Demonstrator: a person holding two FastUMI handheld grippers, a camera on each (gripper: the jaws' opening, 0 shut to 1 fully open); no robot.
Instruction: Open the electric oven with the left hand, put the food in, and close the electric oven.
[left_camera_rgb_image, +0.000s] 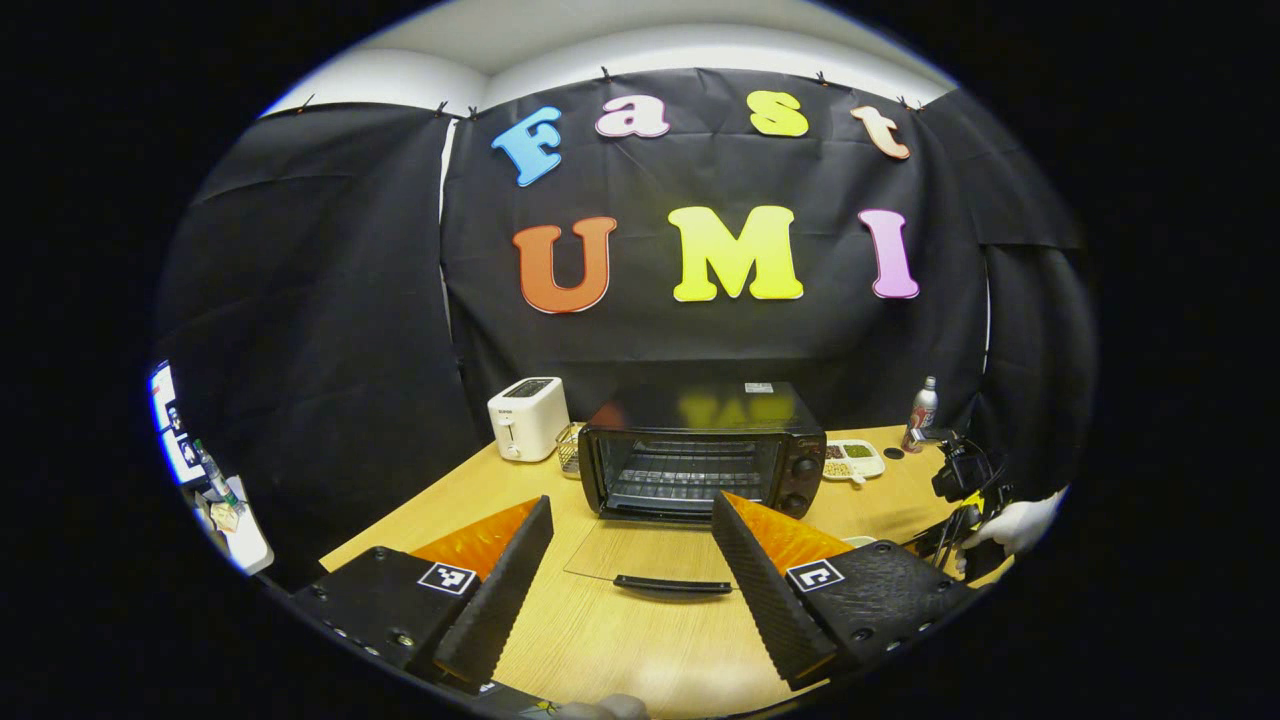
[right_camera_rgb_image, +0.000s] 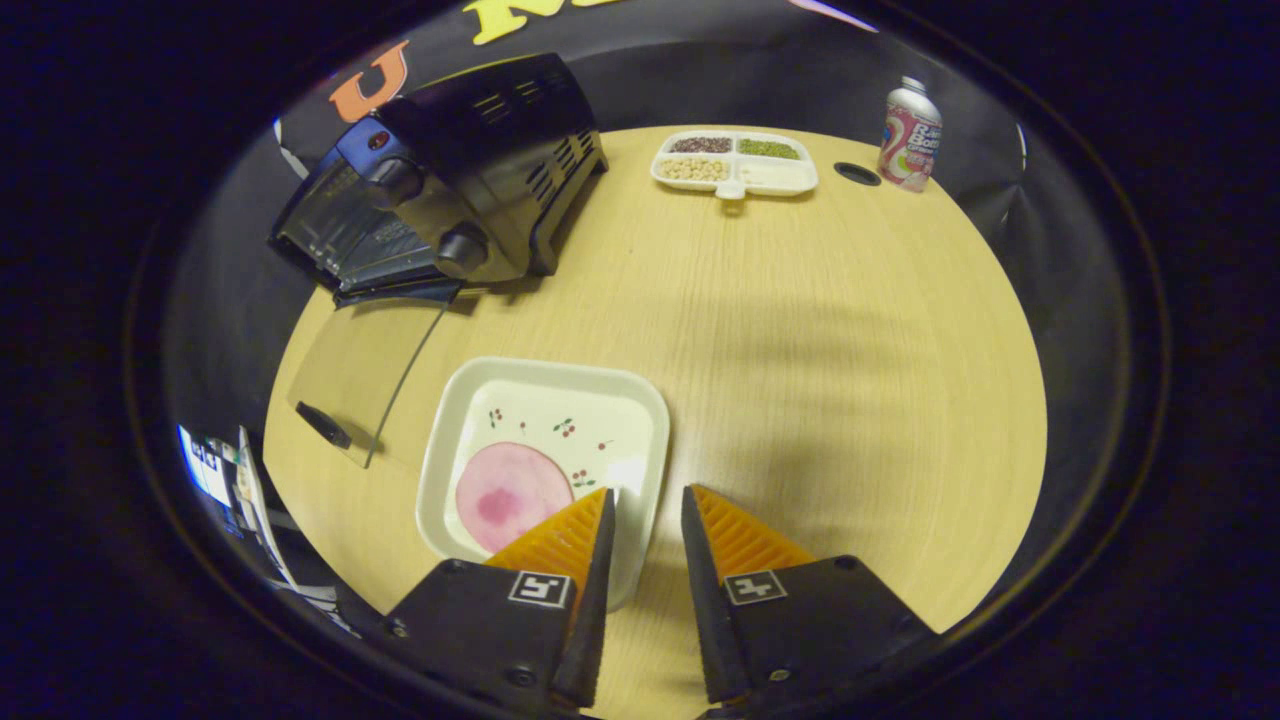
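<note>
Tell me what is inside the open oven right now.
Inside the oven, past the lowered glass door, there is a wire rack and no food on it. The food lies on the plate.

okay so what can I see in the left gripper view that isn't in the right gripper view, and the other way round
Left gripper view: a white toaster beside the oven, and the oven's rack seen head-on.

Right gripper view: a square plate carrying a pink slice of food, near the right gripper.

Both: the open oven, its lowered glass door, the divided snack tray and the bottle.
</note>
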